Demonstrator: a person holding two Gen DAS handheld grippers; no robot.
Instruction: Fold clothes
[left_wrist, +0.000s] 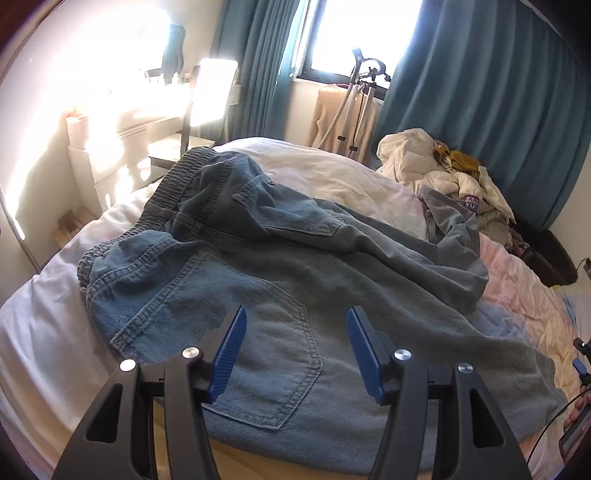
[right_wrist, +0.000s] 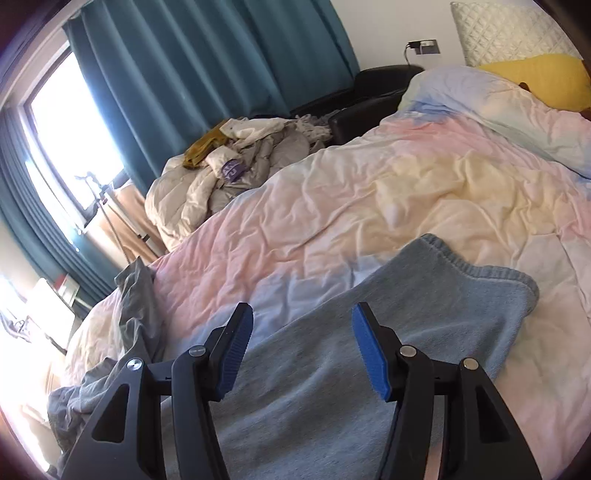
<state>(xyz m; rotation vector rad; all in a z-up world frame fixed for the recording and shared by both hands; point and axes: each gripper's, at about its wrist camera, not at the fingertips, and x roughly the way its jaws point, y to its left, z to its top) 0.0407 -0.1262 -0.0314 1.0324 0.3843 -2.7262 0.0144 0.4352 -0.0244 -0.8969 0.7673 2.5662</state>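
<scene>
Left wrist view: the left gripper is hovering over a pair of blue denim trousers spread across the foot end of a bed, its blue-padded fingers standing moderately apart with nothing pinched between them. The elastic waistband is lying bunched toward the far left edge of the pastel duvet, while a back pocket is sitting directly below the open jaws. In the right wrist view, the right gripper is likewise hanging empty and half-spread above a trouser leg whose hem is resting flat on the duvet toward the middle of the bed. A heap of unfolded laundry is waiting at the far edge beside the teal curtains.

With both grippers clear of the cloth, the next grasp is looking like the risky part: the denim is lying in two overlapping layers near the waistband, so a pinch taken there could be catching only the top layer and dragging the fold askew. The soft, rumpled duvet beneath could also be gathered into a grip, lifting bedding along with the trousers. The grey garment lying at the bed's edge is sitting close enough to snag.
</scene>
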